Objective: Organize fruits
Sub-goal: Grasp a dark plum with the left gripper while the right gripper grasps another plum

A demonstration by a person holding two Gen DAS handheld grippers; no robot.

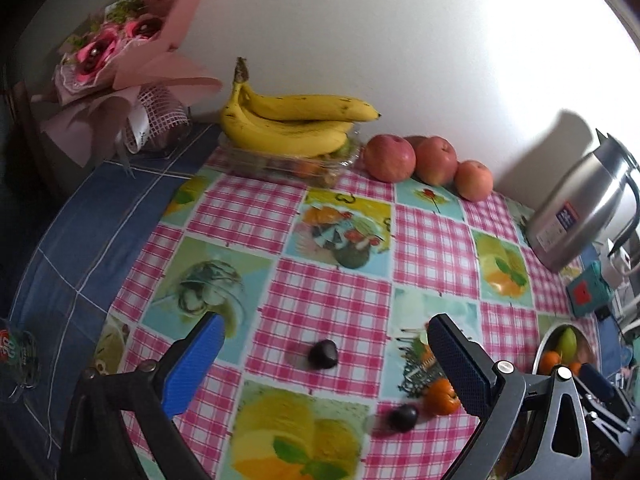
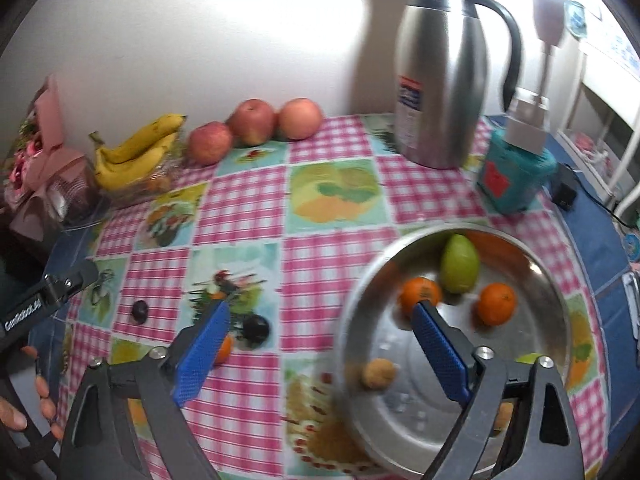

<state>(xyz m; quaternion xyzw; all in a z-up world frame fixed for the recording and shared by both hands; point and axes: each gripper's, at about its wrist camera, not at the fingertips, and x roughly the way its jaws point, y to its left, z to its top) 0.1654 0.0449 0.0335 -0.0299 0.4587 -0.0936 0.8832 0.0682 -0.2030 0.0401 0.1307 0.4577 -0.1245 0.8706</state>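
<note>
1. Your left gripper (image 1: pixel 326 344) hangs over the table (image 1: pixel 332 248) with its jaws wide apart and nothing between them.
2. A dark plum (image 1: pixel 323 354) lies on the checked cloth in the gap between those blue pads (image 1: pixel 196 364), touching neither.
3. A second plum (image 1: pixel 403 418) sits nearer to you and to the right, just beside a small orange (image 1: pixel 440 396) that the right pad partly hides.
4. Your right gripper (image 2: pixel 320 326) is also spread open and empty, one finger over the cloth and the other over the metal bowl (image 2: pixel 356 312).
5. The bowl holds two oranges (image 2: pixel 496 304), a green pear-like fruit (image 2: pixel 460 264) leaning between them, and a small brown nut-like thing (image 2: pixel 378 374) lower down; blur stops you telling what it is.
6. At the back of the table, along the wall, a bunch of bananas (image 1: pixel 288 126) rests on a clear plastic box (image 1: pixel 304 168) of mixed fruit.
7. Three apples (image 1: pixel 434 160) stand in a row just right of that box, touching one another.
8. A steel jug (image 2: pixel 440 76) stands at the right rear, with a teal box (image 2: pixel 516 176) beside it.
9. A pink wrapped bouquet (image 1: pixel 120 52) leans in the far left corner.
</note>
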